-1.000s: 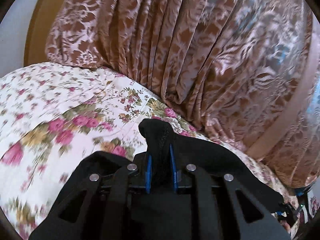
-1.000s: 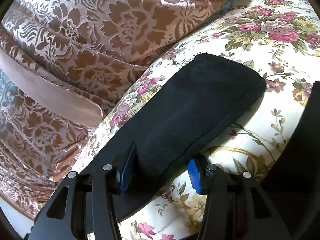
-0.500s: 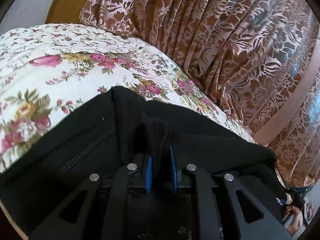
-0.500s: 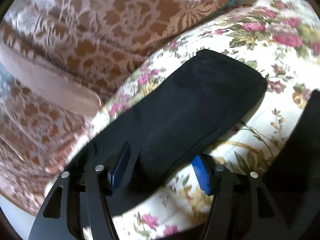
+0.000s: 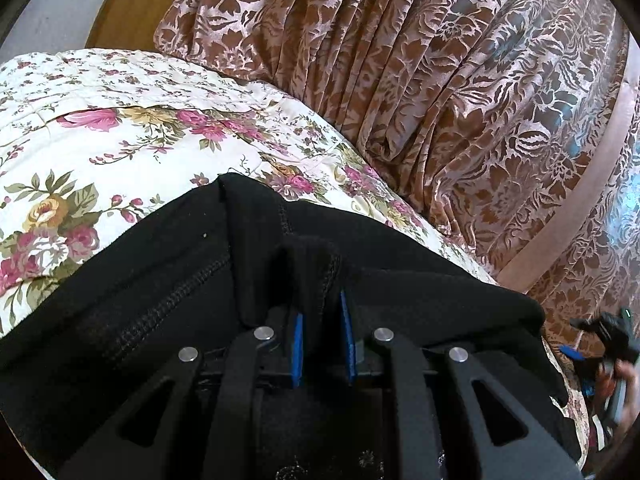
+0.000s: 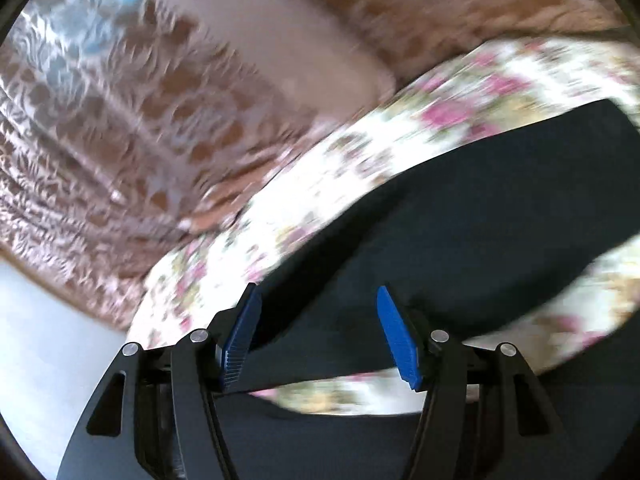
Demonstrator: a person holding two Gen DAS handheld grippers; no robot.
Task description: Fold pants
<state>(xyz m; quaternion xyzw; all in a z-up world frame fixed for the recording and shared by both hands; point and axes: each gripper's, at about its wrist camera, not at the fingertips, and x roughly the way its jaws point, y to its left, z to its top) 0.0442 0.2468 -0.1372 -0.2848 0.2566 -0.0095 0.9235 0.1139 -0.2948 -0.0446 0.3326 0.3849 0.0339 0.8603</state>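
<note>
The black pants (image 5: 400,292) lie on the floral bedspread (image 5: 120,128), partly folded. The left gripper (image 5: 320,320) clenches a bunched seam at the near edge; the right gripper (image 6: 318,332) hangs released above a flat leg. Further folds likely remain.

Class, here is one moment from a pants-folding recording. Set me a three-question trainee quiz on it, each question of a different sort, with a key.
1. True or false: the left tongs pinch a fold of the black pants.
2. Multiple choice: the right tongs are A) shut on the pants, B) open with pads apart, C) out of view.
3. Fill in: the pants lie on a ______ bedspread.

Key: 1 true; 2 B; 3 floral.
</note>
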